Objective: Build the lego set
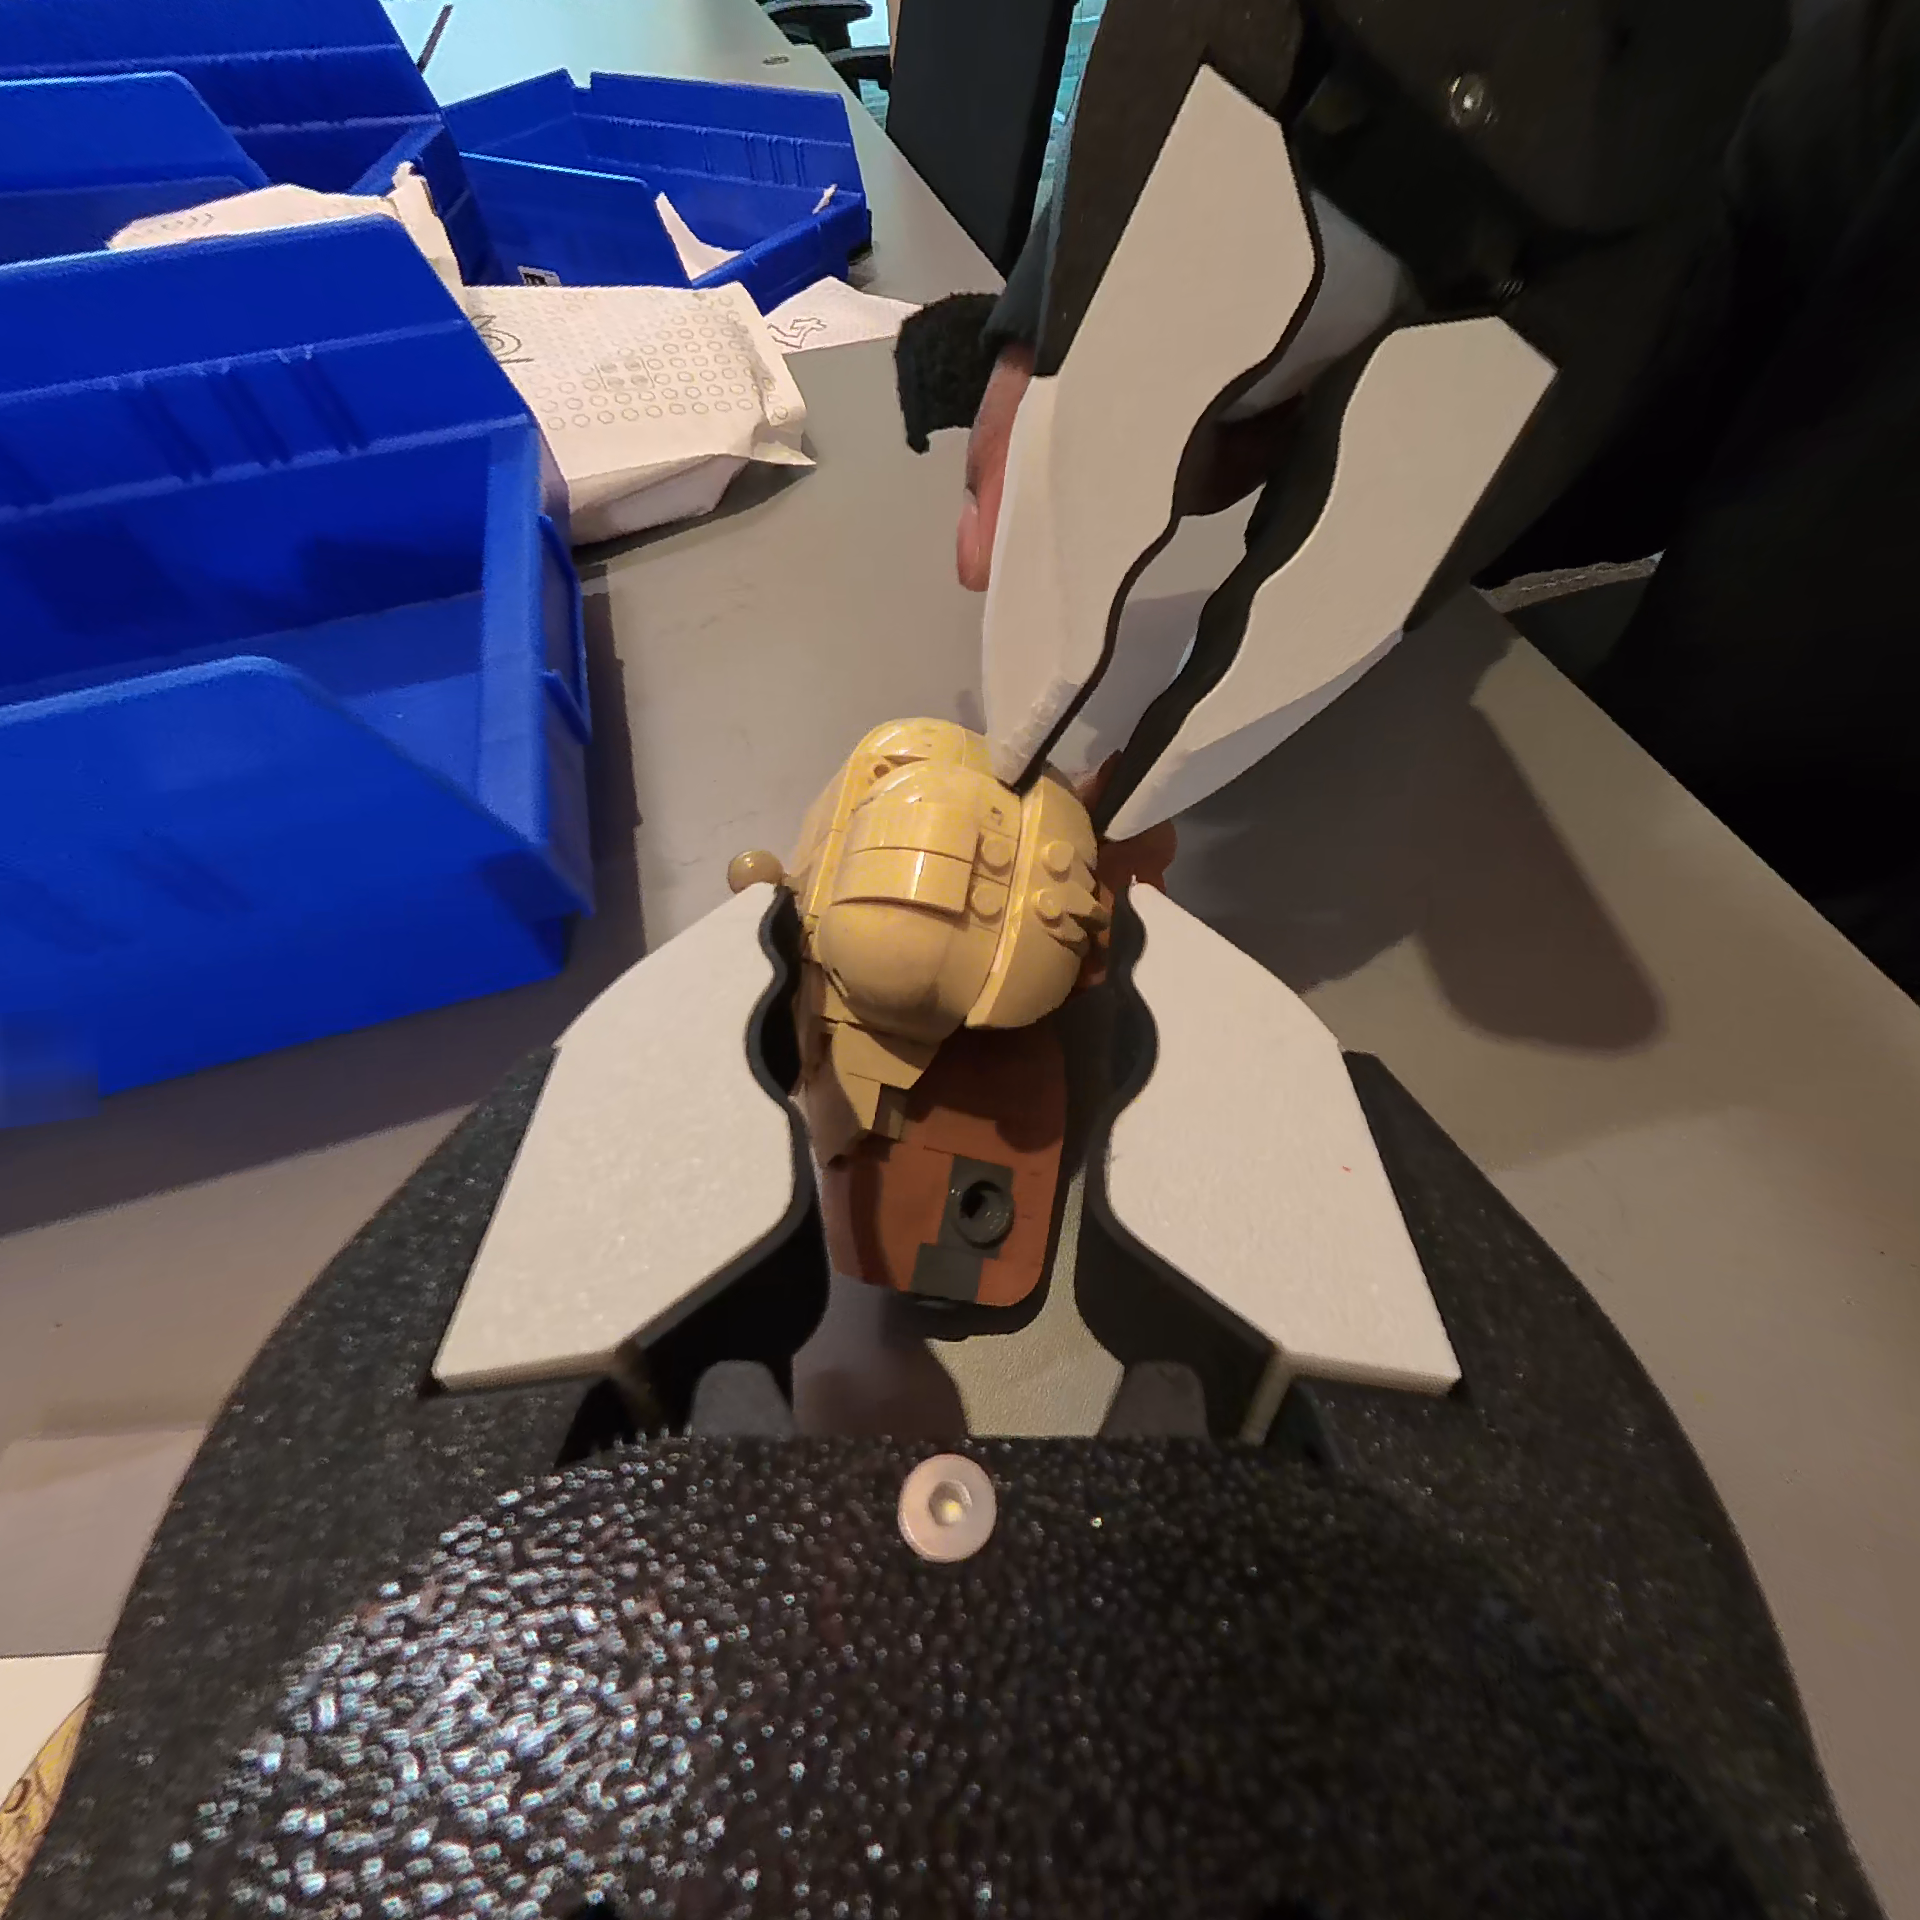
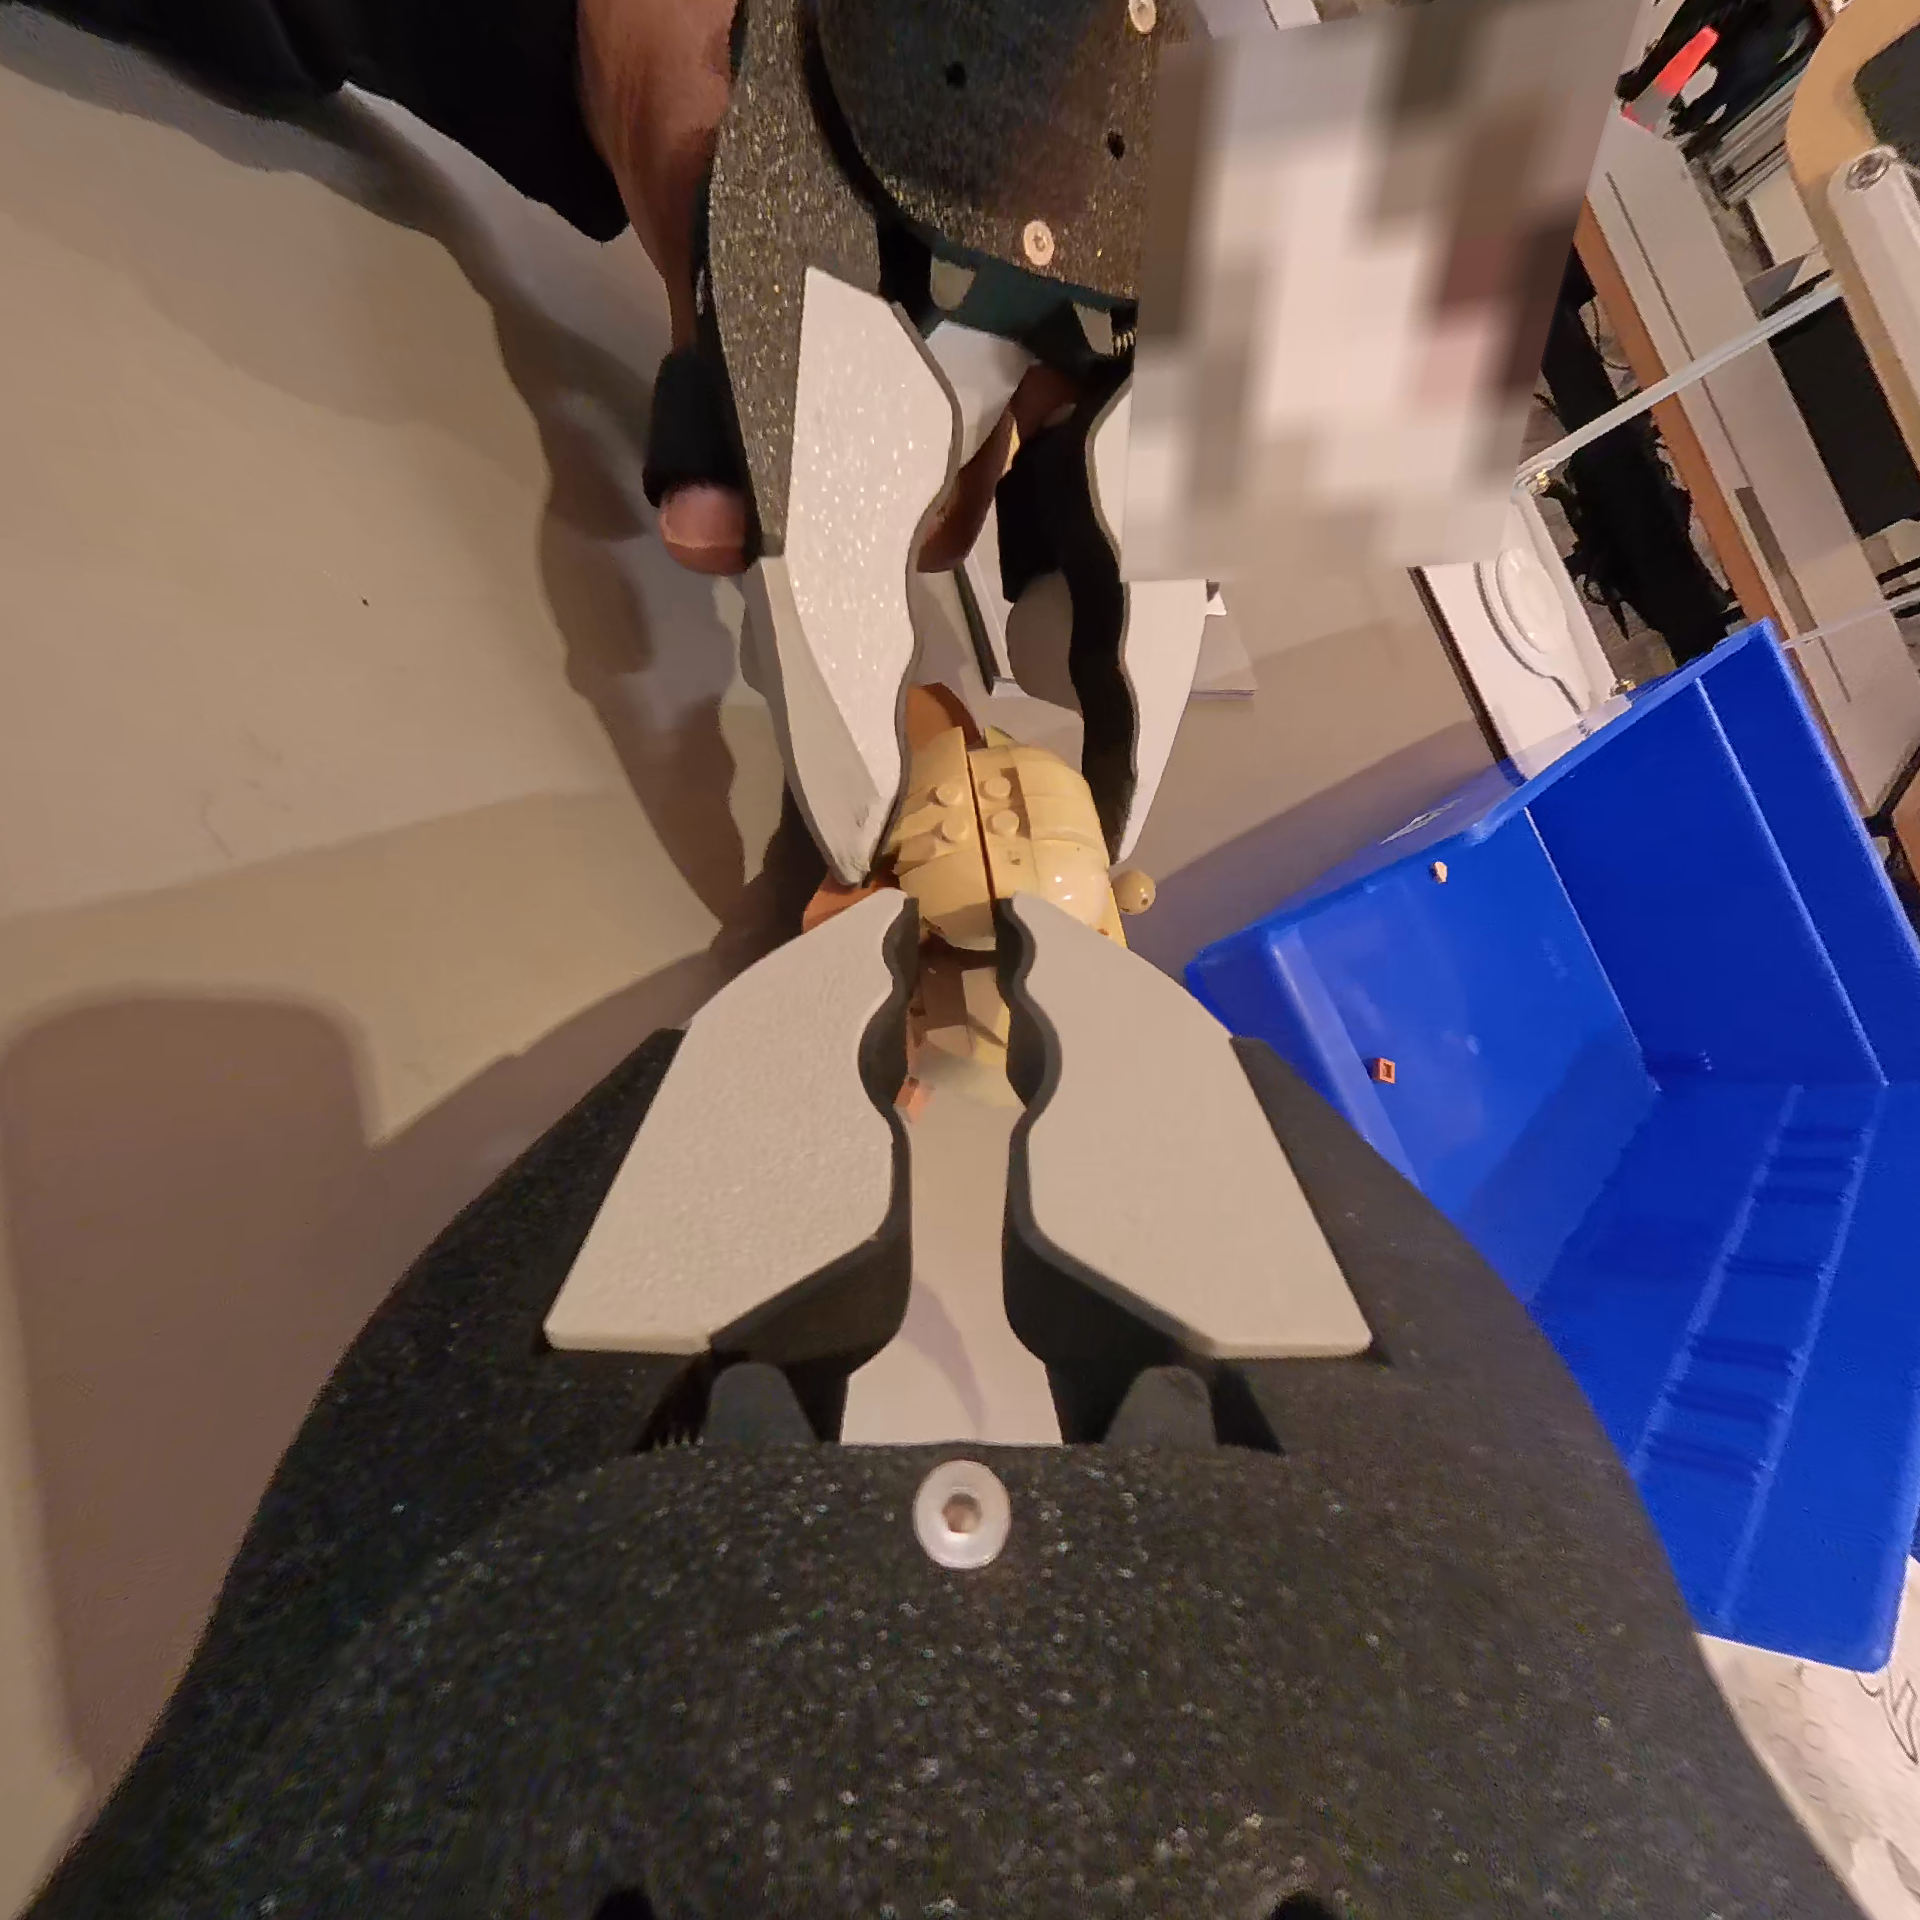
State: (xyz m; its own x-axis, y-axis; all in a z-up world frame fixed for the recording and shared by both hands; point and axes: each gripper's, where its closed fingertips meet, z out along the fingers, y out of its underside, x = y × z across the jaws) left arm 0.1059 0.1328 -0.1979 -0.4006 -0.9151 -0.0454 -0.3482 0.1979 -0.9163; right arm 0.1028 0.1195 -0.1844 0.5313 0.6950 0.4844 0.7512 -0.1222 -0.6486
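A: What is off to the left of the tongs?
B: Blue plastic storage bins [image 1: 260, 623] on the grey table [image 1: 727, 644], with white printed paper packets [image 1: 655, 395] beyond them.
A: And the left gripper [image 1: 951, 935]?
B: Clamped across a tan and brown toy-brick model with a rounded studded top [image 1: 935, 935], its pads on either flank.
A: The right gripper [image 2: 951, 925]?
B: It comes in from the far side, nearly closed, pinching the same model's end, just beyond the left gripper's tips.
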